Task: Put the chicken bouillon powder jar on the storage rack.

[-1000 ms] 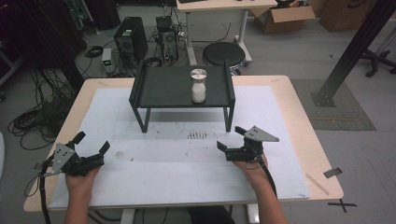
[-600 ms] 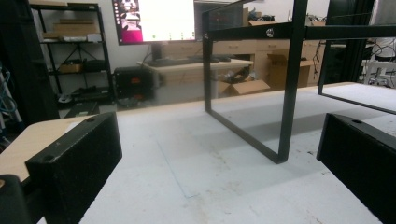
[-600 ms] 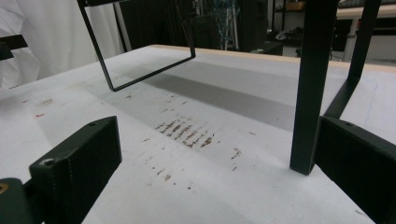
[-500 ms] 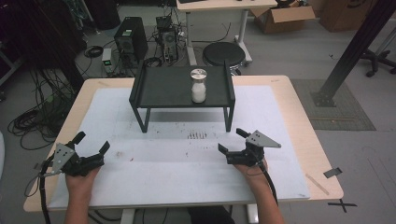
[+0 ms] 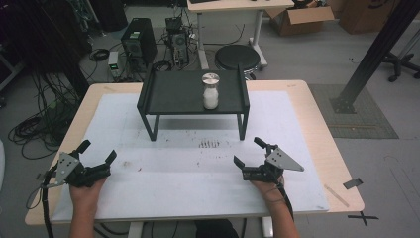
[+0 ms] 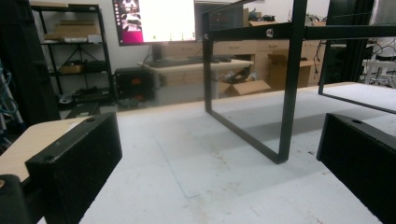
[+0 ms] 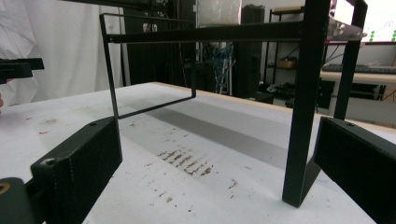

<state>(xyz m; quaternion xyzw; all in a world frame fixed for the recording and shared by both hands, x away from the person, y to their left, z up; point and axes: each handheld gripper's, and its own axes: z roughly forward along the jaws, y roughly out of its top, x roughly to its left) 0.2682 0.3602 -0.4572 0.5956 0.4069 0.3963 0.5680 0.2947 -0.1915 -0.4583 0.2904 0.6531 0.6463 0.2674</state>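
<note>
- Two black jaws of the left gripper [image 6: 219,186] rising from the bottom corners, set wide apart, nothing between them.
- White mat [image 6: 224,182] underneath, scuffed and speckled, covering the table [image 6: 32,140]; bare wood edge at left.
- Black rack [image 6: 289,84] ahead, right of centre: thin metal legs standing on the mat, a crossbar along the top.
- Nearest leg just left of the right jaw, foot on the mat.
- Lit monitor [image 6: 154,21] in the background, on a desk [image 6: 196,67].
- Dark shelving [image 6: 70,56] at far left, with boxes.
- Cardboard box [image 6: 243,86] on the floor under the desk.
</note>
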